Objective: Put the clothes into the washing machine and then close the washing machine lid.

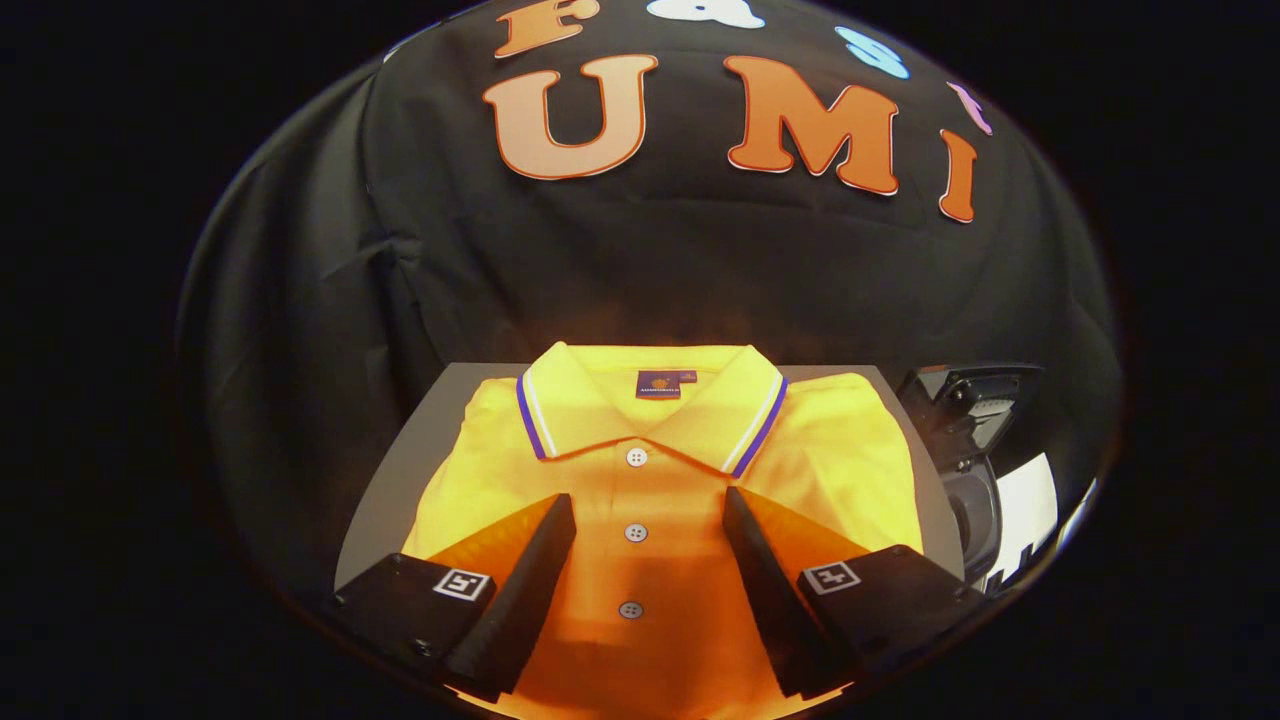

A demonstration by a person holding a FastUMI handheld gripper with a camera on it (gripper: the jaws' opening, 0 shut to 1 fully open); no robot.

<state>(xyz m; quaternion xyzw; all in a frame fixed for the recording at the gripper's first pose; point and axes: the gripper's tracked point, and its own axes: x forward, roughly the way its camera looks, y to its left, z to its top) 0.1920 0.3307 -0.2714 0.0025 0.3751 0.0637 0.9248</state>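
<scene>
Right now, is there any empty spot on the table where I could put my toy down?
Not much. The folded yellow polo shirt covers most of the grey table. Bare strips run along the shirt's left side and in a thin band behind the collar. The right side is crowded by the dark washing machine. The open gripper has its fingers over the shirt's front.

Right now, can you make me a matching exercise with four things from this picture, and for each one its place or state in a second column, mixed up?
Things:
1. shirt
2. buttons
3. washing machine
4. hand-held gripper

Places or states:
A. open, its fingers spread above the shirt front
B. in a row between the two fingers
C. folded flat on the grey table, collar far from the fingers
D. beside the table, past the right finger, lid up

Pairs: 1-C, 2-B, 3-D, 4-A
</scene>
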